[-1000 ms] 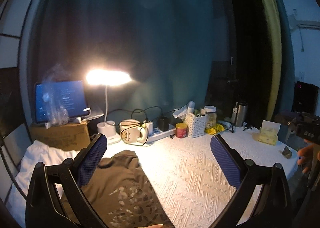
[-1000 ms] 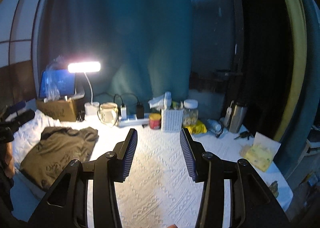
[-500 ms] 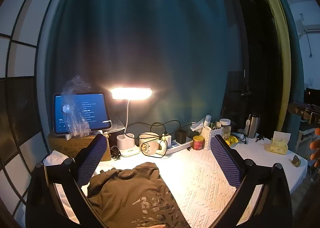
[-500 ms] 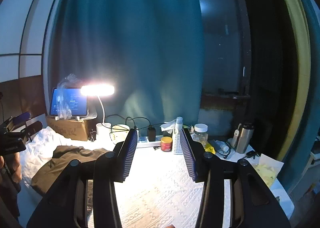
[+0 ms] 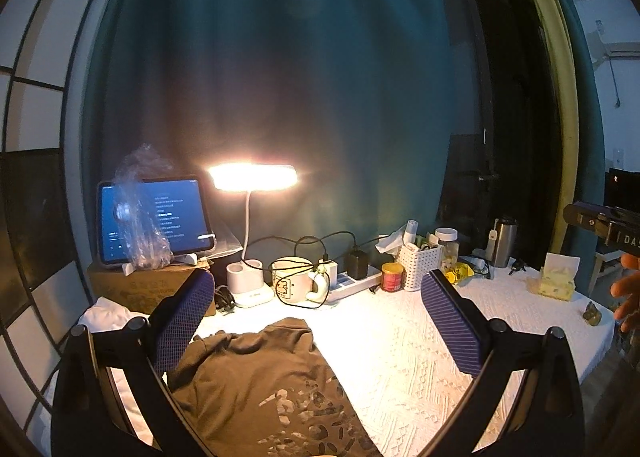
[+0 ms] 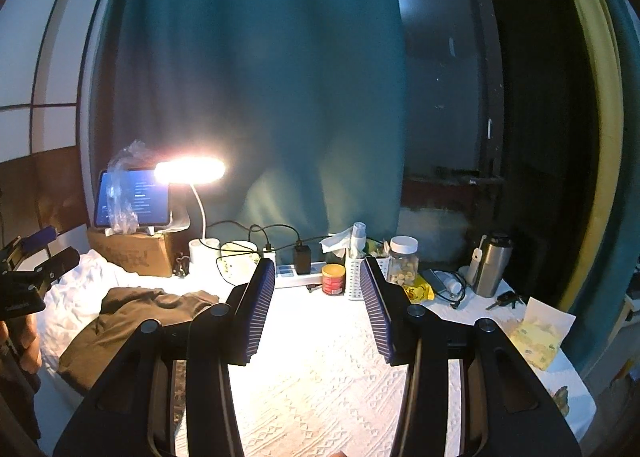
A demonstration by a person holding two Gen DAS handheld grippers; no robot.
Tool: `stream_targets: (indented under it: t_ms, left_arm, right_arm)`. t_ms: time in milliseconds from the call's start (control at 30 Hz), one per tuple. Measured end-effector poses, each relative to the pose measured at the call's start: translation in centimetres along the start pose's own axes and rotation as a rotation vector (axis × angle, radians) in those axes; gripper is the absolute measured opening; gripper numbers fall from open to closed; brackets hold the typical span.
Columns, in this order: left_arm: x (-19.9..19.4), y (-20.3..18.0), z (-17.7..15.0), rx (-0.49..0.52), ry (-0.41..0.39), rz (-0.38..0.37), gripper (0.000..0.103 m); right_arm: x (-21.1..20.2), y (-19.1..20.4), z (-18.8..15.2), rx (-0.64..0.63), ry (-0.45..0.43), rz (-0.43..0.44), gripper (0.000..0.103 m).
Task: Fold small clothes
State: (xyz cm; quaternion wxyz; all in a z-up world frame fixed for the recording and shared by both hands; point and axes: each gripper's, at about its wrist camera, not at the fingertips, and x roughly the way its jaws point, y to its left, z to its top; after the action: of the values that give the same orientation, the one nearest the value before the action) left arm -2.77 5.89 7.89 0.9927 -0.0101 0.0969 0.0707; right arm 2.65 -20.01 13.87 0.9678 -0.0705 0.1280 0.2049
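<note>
both views now sit higher than a second ago, the desk lamp (image 5: pixel 253 177) and tablet (image 5: pixel 154 219) lower in frame, more curtain (image 6: pixel 260 77) above, and the olive shirt (image 5: pixel 264 381) farther below the left gripper (image 5: pixel 316 321).

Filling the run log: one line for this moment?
left gripper: open, empty | right gripper: open, empty | brown shirt: on table, untouched

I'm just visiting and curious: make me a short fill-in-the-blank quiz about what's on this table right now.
1. The brown shirt lies on a white ____ covering the table.
2. The desk lamp is switched ____.
3. The tablet stands on a cardboard ____.
4. Both the left gripper and right gripper hold ____.

Missing words: tablecloth; on; box; nothing
</note>
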Motion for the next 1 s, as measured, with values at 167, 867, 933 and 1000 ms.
stream_targets:
  t_ms: [167,867,933,1000]
  left_arm:
    - [0.0,-0.2,0.0,0.004,0.002,-0.004,0.102]
    - [0.3,-0.6,0.1,0.013,0.011,-0.008,0.102]
    - [0.3,-0.6,0.0,0.013,0.010,-0.006,0.102]
    - [0.3,-0.6,0.0,0.011,0.011,-0.009,0.102]
  right_arm:
    - [0.1,-0.1,-0.2,0.001,0.003,-0.004,0.047]
    - [0.6,-0.4,-1.2,-0.006,0.026,-0.015,0.047]
    - [0.6,-0.4,-1.2,-0.006,0.026,-0.014,0.047]
    - [0.6,-0.4,-1.3,-0.005,0.026,-0.015,0.047]
